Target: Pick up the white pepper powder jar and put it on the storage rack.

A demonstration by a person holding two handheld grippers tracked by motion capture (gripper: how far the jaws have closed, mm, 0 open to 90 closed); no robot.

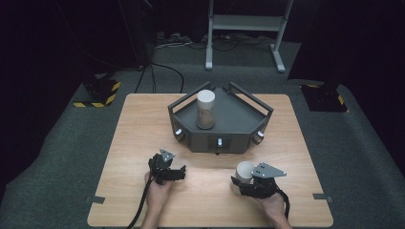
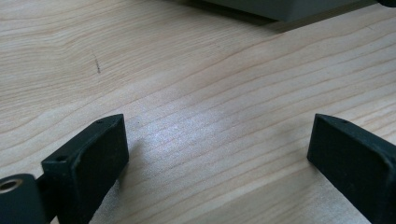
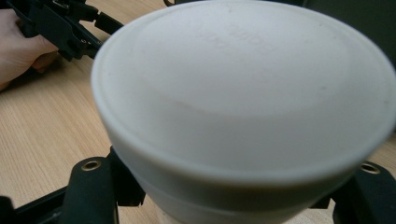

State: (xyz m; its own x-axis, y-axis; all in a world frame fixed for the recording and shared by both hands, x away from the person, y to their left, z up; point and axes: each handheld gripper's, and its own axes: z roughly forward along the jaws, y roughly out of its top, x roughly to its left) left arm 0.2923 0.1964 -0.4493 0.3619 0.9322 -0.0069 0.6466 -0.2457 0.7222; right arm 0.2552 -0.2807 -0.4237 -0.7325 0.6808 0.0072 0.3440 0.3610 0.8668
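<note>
Resting on the tabletop near its front edge, left of centre, my left gripper sits in my left hand. Its jaws stand wide apart, released, with bare wood grain between them in the left gripper view; one finger shows at lower left there. Nothing is held on this side.

Middle, toward the far edge: a grey angular tray with raised rails. On its left half stands an upright jar with a white lid, brownish contents below the cap.

Right, near the front edge: my right gripper, in my right hand, is clenched on a second white-lidded jar. In the right gripper view the white lid sits close to the lens, with a finger pressed to the container's side below the lid's rim. This jar stands on the tabletop just in front of the tray's right front corner, apart from it. Faint embossed lettering on the lid, too blurred to read.
</note>
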